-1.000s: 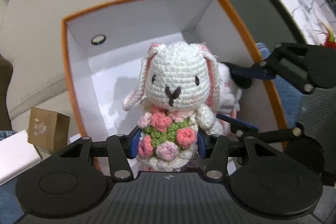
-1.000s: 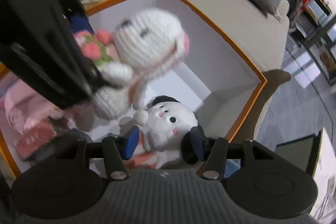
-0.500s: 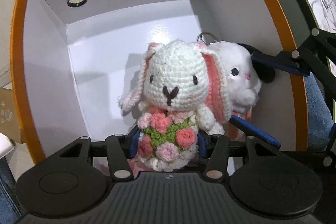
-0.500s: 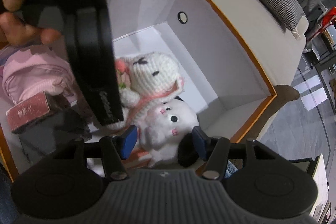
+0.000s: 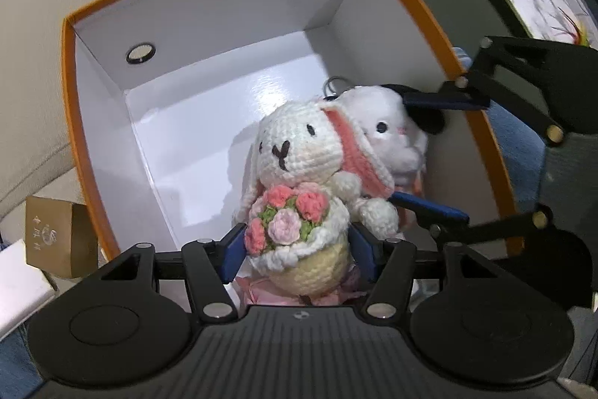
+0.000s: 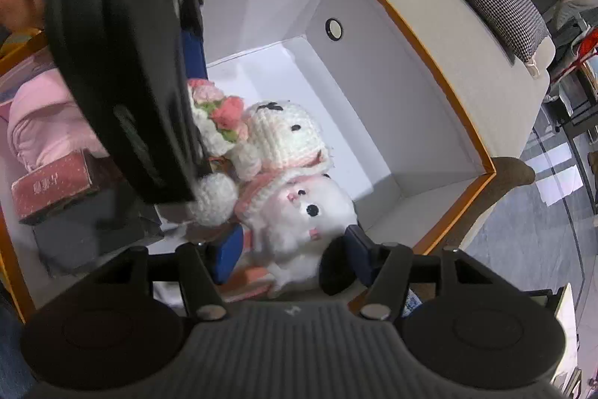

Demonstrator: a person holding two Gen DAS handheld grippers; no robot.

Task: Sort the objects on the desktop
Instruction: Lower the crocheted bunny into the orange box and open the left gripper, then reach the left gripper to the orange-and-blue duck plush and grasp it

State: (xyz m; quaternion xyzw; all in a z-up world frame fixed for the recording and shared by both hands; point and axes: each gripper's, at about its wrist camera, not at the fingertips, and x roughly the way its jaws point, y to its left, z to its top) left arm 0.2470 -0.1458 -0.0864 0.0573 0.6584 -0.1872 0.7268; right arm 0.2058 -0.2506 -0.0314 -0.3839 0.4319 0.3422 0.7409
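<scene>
An orange-rimmed white box (image 5: 209, 17) lies open below both grippers; it also shows in the right wrist view (image 6: 441, 36). My left gripper (image 5: 299, 251) is shut on a crocheted white bunny (image 5: 299, 152) with a flower bouquet, tilted inside the box. My right gripper (image 6: 291, 257) is shut on a fluffy white plush with black ears (image 6: 310, 219), right beside the bunny (image 6: 284, 133). The plush (image 5: 388, 133) touches the bunny's right side. The right gripper (image 5: 429, 152) shows at the right of the left wrist view.
A pink soft item (image 6: 41, 122), a red box (image 6: 52, 186) and a dark flat item (image 6: 74, 242) lie in the box's left part. A small gold box (image 5: 56, 234) stands outside the box. A beige sofa (image 6: 467, 36) lies behind.
The bunny has tilted and sunk lower against the plush. The left wrist view has pulled back, showing the box rim again. The right gripper keeps hold of the plush.
</scene>
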